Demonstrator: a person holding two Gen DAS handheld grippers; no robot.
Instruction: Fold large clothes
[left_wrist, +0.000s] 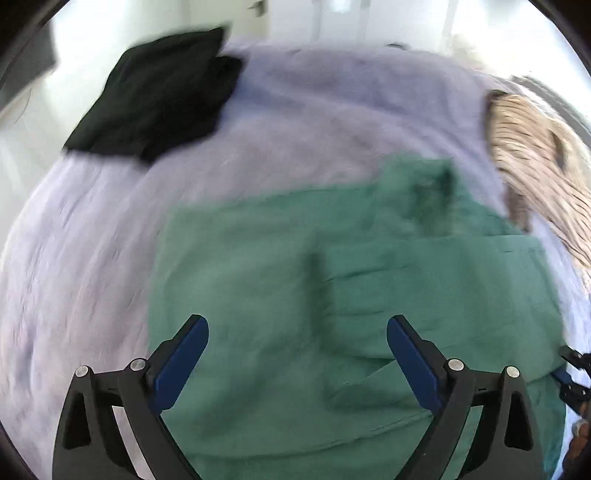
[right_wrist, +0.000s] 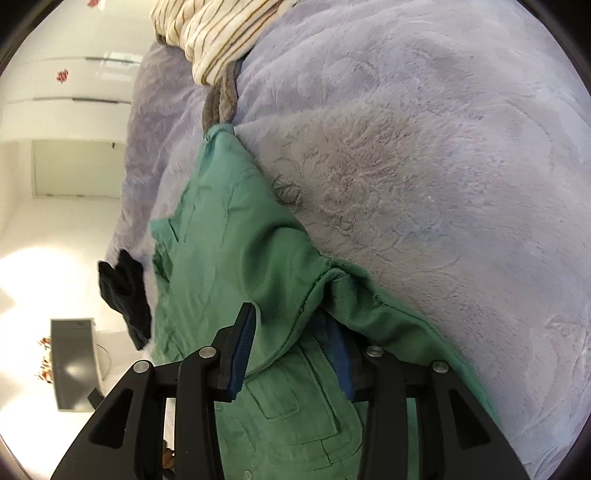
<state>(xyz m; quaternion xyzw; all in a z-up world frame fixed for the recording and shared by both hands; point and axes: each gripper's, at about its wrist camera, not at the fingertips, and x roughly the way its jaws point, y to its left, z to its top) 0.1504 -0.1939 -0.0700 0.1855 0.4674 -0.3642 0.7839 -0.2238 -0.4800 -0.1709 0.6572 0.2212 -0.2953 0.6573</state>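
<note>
Green jacket (left_wrist: 369, 280): lying across the lower middle of the left wrist view on the lavender blanket (left_wrist: 295, 122), partly folded, one panel already lying over the body.
Left gripper (left_wrist: 297, 336): jaws standing wide, nothing between them, hovering above the cloth.
Right gripper (right_wrist: 291, 332): jaws clenching a bunched fold of the jacket.
Progress: judging roughly midway; further folds and smoothing are remaining.
Elsewhere: black garment (left_wrist: 155, 96) upper left, striped cloth (left_wrist: 532, 155) right.

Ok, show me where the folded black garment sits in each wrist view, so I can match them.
Left wrist view: folded black garment upper left, on the lilac plush blanket.
Right wrist view: folded black garment left of centre, at the blanket's edge.
Shared landmark: the green cotton jacket.
</note>
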